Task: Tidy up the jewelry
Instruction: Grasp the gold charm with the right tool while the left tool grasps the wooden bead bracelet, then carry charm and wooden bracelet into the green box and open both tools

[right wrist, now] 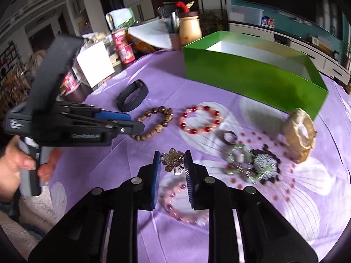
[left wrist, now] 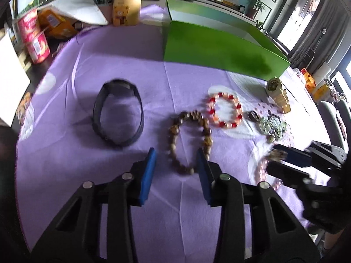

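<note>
Jewelry lies on a purple cloth before an open green box (right wrist: pixel 252 81). My left gripper (left wrist: pixel 176 154) is open, its jaws on either side of the near end of a brown bead bracelet (left wrist: pixel 190 135), just above it. My right gripper (right wrist: pixel 172 160) has its jaws closed against a gold butterfly brooch (right wrist: pixel 173 161), above a pink bead bracelet (right wrist: pixel 182 206). A red and pink bracelet (right wrist: pixel 200 119), a dark ring (right wrist: pixel 228 137), a black band (right wrist: pixel 131 96), a green and black bead pile (right wrist: pixel 254 164) and a gold watch (right wrist: pixel 300 131) lie around.
The green box also shows in the left wrist view (left wrist: pixel 219 48). Red cans (left wrist: pixel 35 37), a yellow bear jar (left wrist: pixel 127 2), papers and snack packs crowd the far left table edge. A white carton (right wrist: pixel 95 63) stands beside the cans.
</note>
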### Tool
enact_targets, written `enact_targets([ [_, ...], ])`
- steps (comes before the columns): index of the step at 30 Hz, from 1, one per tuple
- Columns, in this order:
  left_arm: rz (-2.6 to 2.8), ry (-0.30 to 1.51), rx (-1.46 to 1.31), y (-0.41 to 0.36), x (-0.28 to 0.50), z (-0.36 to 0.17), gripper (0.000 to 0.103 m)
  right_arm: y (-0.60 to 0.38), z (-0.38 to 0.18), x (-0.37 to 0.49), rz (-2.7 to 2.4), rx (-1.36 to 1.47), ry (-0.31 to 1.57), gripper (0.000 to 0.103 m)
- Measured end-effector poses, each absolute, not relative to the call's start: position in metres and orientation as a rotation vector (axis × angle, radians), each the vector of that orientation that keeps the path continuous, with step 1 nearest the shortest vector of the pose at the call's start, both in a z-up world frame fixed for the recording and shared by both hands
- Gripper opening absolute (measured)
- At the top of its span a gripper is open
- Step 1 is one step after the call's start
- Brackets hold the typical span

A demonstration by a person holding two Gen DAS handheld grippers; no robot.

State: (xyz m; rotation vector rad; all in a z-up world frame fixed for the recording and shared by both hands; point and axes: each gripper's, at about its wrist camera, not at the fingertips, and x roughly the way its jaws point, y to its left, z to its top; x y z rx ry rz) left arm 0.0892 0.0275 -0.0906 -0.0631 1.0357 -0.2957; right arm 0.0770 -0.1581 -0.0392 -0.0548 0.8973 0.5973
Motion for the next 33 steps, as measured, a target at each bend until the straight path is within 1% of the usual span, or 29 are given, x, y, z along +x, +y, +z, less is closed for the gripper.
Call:
enact_targets([
  [1,-0.296,1.032,-0.058,0.026,0.092,-0.091,0.034,-0.161,-0.038,0.076,0.595,-0.050,0.894,0.022],
  [4,-0.296,1.018,-0.024,0.022,0.098,-0.092,0.025,-0.168,-0.035,0.075,0.587,-0.034,0.882,0.022],
  [9,-0.296,0.989,0.058,0.014,0.107,-0.093,0.018,-0.174,-0.033,0.076,0.580,-0.015,0.878,0.022],
  [13,-0.300,0.965,0.117,0.008,0.107,-0.094,0.011,-0.174,-0.034,0.076,0.573,-0.010,0.876,0.022],
  [16,-0.306,0.961,0.134,0.006,0.104,-0.094,0.010,-0.177,-0.035,0.078,0.564,-0.003,0.878,0.022],
  [20,-0.328,0.974,0.087,0.008,0.099,-0.090,0.010,-0.179,-0.033,0.080,0.551,0.001,0.875,0.022],
  [33,-0.432,0.910,-0.121,0.017,0.090,-0.033,0.010,-0.198,-0.016,0.075,0.529,0.061,0.836,0.022],
])
